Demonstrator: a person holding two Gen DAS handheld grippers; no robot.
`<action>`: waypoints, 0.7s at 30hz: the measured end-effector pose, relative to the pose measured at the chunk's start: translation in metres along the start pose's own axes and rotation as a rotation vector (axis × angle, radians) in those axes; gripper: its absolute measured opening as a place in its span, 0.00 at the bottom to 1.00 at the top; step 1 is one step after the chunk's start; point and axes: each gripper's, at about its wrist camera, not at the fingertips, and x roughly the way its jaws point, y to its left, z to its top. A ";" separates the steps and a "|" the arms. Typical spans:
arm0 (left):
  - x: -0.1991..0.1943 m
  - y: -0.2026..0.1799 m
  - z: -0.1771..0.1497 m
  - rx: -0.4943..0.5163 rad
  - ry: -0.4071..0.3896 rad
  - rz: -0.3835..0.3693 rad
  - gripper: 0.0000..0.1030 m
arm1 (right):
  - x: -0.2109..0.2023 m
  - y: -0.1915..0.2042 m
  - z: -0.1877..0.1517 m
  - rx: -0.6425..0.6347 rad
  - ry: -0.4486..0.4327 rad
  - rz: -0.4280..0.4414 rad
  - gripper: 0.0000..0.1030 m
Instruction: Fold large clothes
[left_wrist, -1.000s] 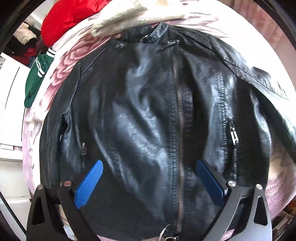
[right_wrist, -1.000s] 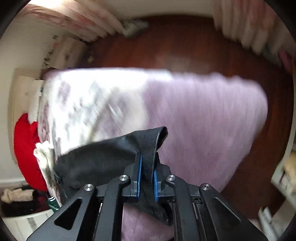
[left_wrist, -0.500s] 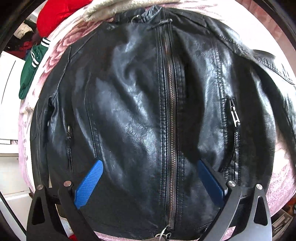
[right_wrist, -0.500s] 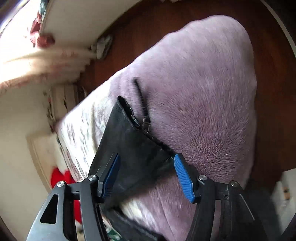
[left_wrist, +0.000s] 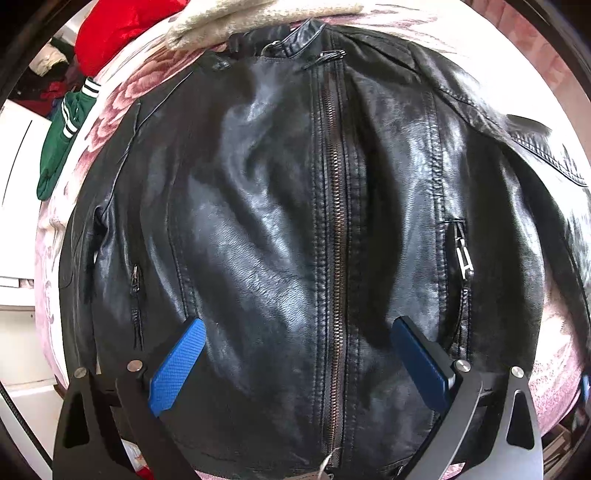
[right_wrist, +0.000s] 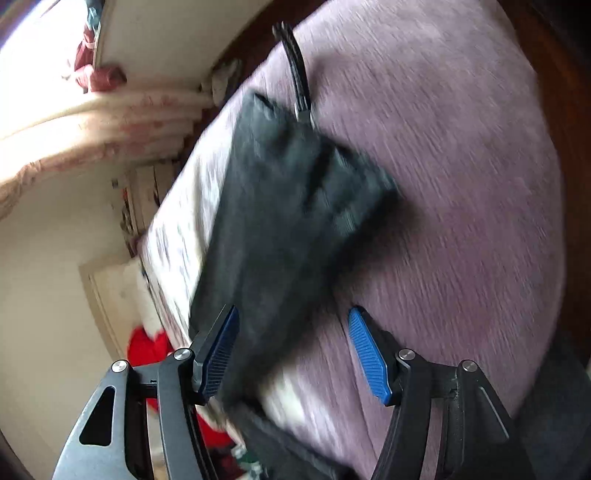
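Observation:
A black leather jacket (left_wrist: 266, 221) lies front up and zipped on a pink flowered bed cover (left_wrist: 122, 110), collar at the far end. My left gripper (left_wrist: 299, 354) is open and hovers above the jacket's lower front, straddling the zip. In the right wrist view one black sleeve (right_wrist: 288, 206) lies stretched out on the purple blanket (right_wrist: 461, 166). My right gripper (right_wrist: 291, 343) is open and empty just above the sleeve's near part, which sits between the blue pads (right_wrist: 369, 354). This view is motion-blurred.
A red garment (left_wrist: 122, 29) and a cream knit (left_wrist: 236, 18) lie beyond the collar. A green striped garment (left_wrist: 59, 144) hangs at the bed's left edge. White furniture (left_wrist: 14, 258) stands left. Dark wood floor (right_wrist: 561, 74) and curtains (right_wrist: 110, 118) surround the bed.
My right gripper opened and let go of the sleeve cuff; the sleeve now lies flat on the blanket. The left gripper shifted slightly over the jacket and stayed open.

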 end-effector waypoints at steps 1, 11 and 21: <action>0.000 -0.001 0.000 0.003 -0.004 0.000 1.00 | 0.005 0.003 0.010 0.004 -0.021 0.017 0.62; 0.002 0.018 0.001 -0.064 -0.019 -0.020 1.00 | 0.025 0.077 0.016 -0.106 -0.189 0.088 0.05; 0.005 0.131 -0.026 -0.278 -0.008 0.022 1.00 | 0.008 0.264 -0.156 -0.696 0.024 0.094 0.05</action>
